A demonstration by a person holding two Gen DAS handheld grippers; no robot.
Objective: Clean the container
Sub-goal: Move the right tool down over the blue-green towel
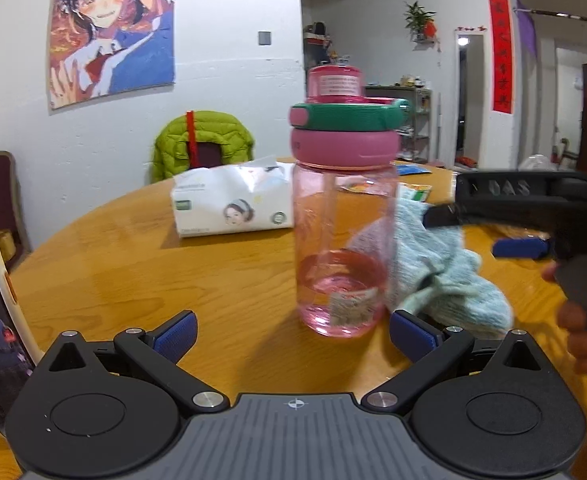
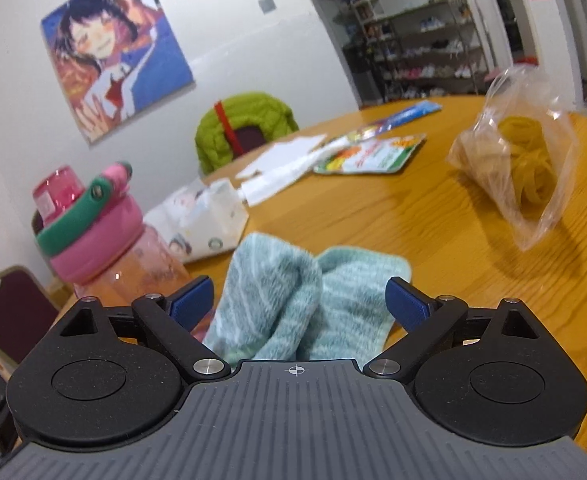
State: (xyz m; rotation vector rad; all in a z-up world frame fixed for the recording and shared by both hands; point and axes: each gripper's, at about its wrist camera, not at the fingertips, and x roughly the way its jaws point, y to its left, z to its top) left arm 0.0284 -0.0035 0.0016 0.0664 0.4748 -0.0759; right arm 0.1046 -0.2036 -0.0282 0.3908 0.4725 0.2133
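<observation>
Currently the transparent pink plastic water bottle [image 1: 343, 240] with its pink screw lid and green carry loop stands upright on the round wooden table [image 1: 133, 264], just ahead of the left claw [image 1: 291, 334] and slightly toward its right finger. Left claw is released: blue pads spread wide, bottle not between them, no contact. A little liquid sits at the bottle's bottom.

Right claw [image 2: 299, 304] is also released, pads wide apart. The light teal striped terry cloth [image 2: 293, 292] lies bunched on the table in the gap between its fingers; whether either pad touches it, cannot tell. From the right wrist view the bottle [image 2: 105, 240] is left of that claw, just beside the cloth.

In the left wrist view the right claw [image 1: 493, 232] comes in from the right, roughly level, with its fingers over the cloth [image 1: 433, 264] next to the bottle. A hand [image 1: 581, 320] grips its handle at the frame edge.

Behind the bottle: a white soft pack of tissues [image 1: 233, 200]. Further right on the table: a clear plastic bag of yellowish rubber bands [image 2: 521, 160] and a colourful snack packet [image 2: 373, 156], both well apart from the claws.
</observation>
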